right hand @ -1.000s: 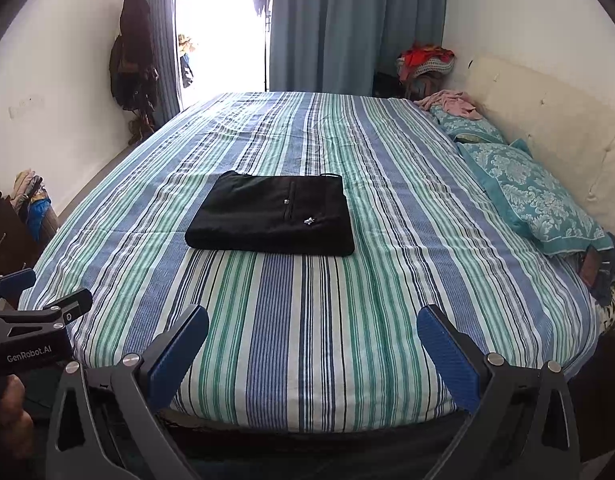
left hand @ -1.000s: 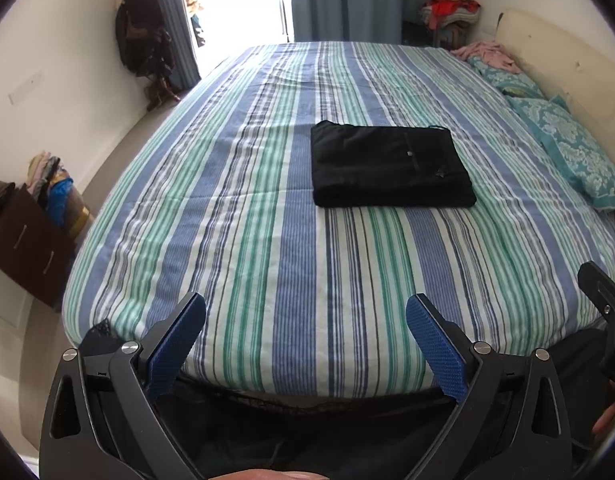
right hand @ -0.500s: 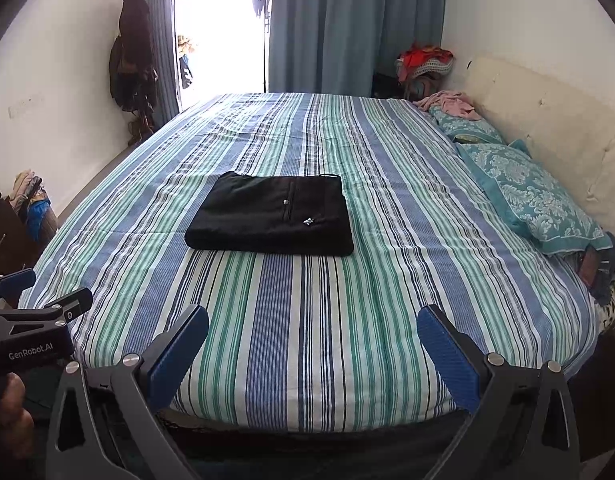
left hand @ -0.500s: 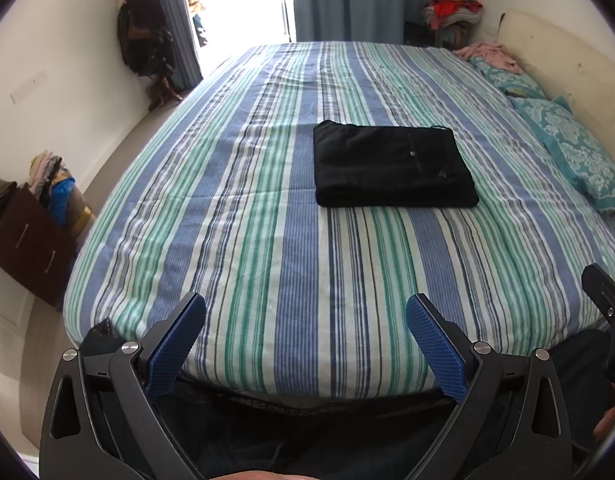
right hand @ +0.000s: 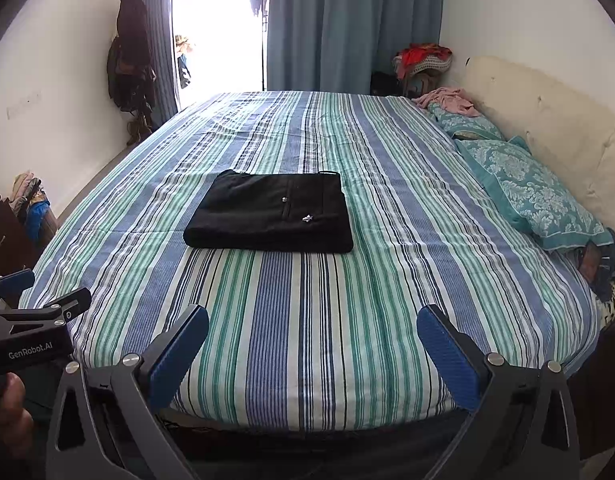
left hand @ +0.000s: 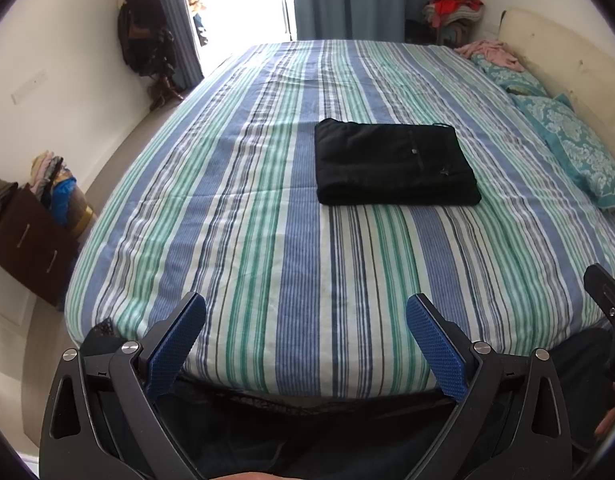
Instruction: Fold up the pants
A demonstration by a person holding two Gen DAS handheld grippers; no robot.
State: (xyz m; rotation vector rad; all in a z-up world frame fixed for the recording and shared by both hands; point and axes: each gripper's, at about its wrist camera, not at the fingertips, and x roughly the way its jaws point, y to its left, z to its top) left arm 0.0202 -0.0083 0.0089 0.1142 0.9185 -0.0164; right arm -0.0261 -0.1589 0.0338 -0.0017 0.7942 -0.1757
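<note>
The black pants [left hand: 395, 162] lie folded into a neat flat rectangle in the middle of the striped bed [left hand: 267, 240]; they also show in the right wrist view [right hand: 271, 212]. My left gripper [left hand: 305, 312] is open and empty, held back at the near edge of the bed, well short of the pants. My right gripper [right hand: 312, 320] is open and empty too, at the same near edge, to the right of the left one. The left gripper's body [right hand: 31, 324] shows at the left of the right wrist view.
Teal patterned pillows [right hand: 535, 192] and a cream headboard [right hand: 547, 128] line the bed's right side. A pink cloth [right hand: 451, 100] lies at the far right corner. A dark dresser with clothes [left hand: 23, 224] stands on the left. Coats [right hand: 129, 68] hang by the bright doorway.
Both grippers have stayed open and nearly still; the left view has shifted very slightly. The folded pants have not moved.
</note>
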